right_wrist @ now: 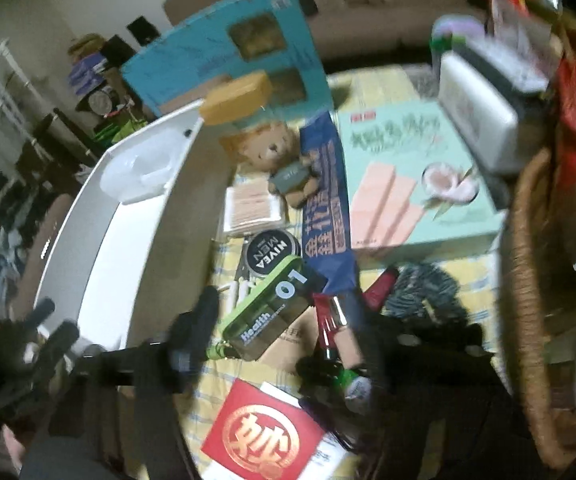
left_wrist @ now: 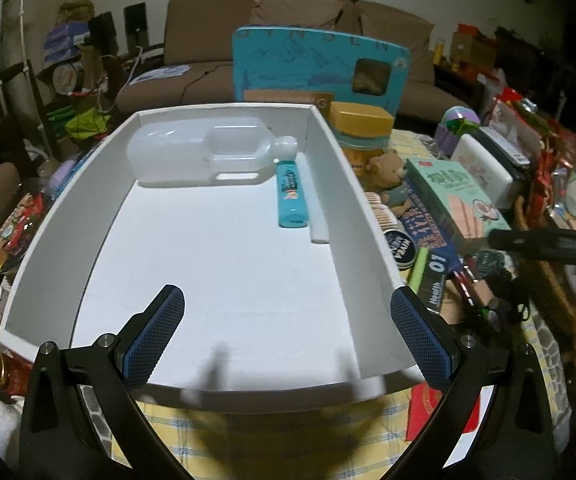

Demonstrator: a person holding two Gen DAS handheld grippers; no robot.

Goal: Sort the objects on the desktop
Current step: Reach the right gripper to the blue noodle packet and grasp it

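A white box lies on the table; it holds a clear plastic bottle on its side at the far end and a small teal tube by the right wall. My left gripper is open and empty above the box's near edge. In the blurred right wrist view my right gripper hangs open over a green Health tin and a red tube, holding nothing. The white box is to its left. The right gripper also shows in the left wrist view.
Right of the box lie a Nivea tin, a teddy bear, a mint wafer box, a blue packet, cotton swabs and a red envelope. A teal box stands behind. A wicker basket is far right.
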